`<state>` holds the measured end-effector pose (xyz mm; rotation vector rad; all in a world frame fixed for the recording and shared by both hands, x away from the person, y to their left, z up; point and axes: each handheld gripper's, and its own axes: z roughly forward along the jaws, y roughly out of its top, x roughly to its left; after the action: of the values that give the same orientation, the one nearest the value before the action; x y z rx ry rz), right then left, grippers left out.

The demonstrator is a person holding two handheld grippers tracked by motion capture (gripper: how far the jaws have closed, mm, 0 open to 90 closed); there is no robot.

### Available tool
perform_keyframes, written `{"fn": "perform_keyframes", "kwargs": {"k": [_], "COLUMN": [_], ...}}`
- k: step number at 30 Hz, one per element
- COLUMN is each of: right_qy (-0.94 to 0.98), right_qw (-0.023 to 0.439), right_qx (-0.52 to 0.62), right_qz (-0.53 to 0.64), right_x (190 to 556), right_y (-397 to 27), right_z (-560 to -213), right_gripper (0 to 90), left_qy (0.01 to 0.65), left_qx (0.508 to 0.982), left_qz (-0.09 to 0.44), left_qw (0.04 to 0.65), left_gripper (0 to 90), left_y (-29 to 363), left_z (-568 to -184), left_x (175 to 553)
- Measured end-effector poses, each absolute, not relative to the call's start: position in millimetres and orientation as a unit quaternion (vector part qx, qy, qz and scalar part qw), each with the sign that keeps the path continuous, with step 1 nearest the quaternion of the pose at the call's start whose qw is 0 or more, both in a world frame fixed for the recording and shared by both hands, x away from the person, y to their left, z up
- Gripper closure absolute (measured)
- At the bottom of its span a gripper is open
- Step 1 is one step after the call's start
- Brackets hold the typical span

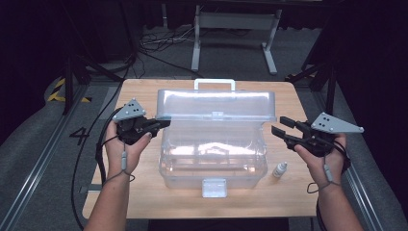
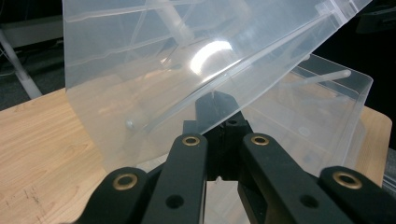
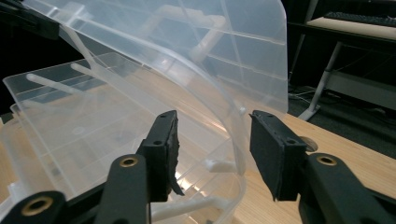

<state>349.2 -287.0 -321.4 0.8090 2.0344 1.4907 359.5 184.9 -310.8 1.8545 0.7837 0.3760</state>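
Observation:
A clear plastic box [image 1: 214, 161] stands in the middle of the wooden table with its hinged lid [image 1: 216, 103] raised, white handle [image 1: 214, 84] on top. My left gripper [image 1: 163, 124] is shut on the lid's left edge; in the left gripper view the jaws [image 2: 217, 105] pinch that clear lid [image 2: 154, 60] above the box base [image 2: 322, 102]. My right gripper [image 1: 278, 125] stands open at the lid's right edge. In the right gripper view its pads [image 3: 212, 140] sit apart with the lid's rim [image 3: 224, 60] running between them, not pressed.
A small white bottle [image 1: 280, 169] stands on the table [image 1: 144, 197] just right of the box's front corner. The box's front latch [image 1: 214, 187] hangs toward the near edge. A white desk frame [image 1: 235, 29] and cables lie on the floor beyond.

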Motion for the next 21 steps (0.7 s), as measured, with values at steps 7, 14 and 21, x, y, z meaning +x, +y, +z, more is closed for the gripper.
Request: {"fn": "perform_keyframes", "kwargs": {"k": [7, 14, 21], "right_qy": [0.746, 0.745, 0.742], "right_qw": [0.259, 0.268, 0.281], "right_qx": [0.3, 0.308, 0.318], "right_qz": [0.535, 0.528, 0.519], "right_x": [360.7, 369.7, 375.7], "right_y": [-277.9, -266.9, -256.3], "right_z": [-319.7, -319.9, -320.7], "right_gripper": [46.1, 43.6, 43.3], "left_qy": [0.326, 0.325, 0.325], "left_qx": [0.774, 0.775, 0.776], "left_qz": [0.155, 0.152, 0.151], "left_qw": [0.52, 0.52, 0.52], "left_gripper": [89.9, 89.9, 89.9], "left_y": [185.1, 185.3, 185.1], "left_z": [-310.7, -310.5, -310.5], "left_x": [359.9, 360.2, 359.9]}}
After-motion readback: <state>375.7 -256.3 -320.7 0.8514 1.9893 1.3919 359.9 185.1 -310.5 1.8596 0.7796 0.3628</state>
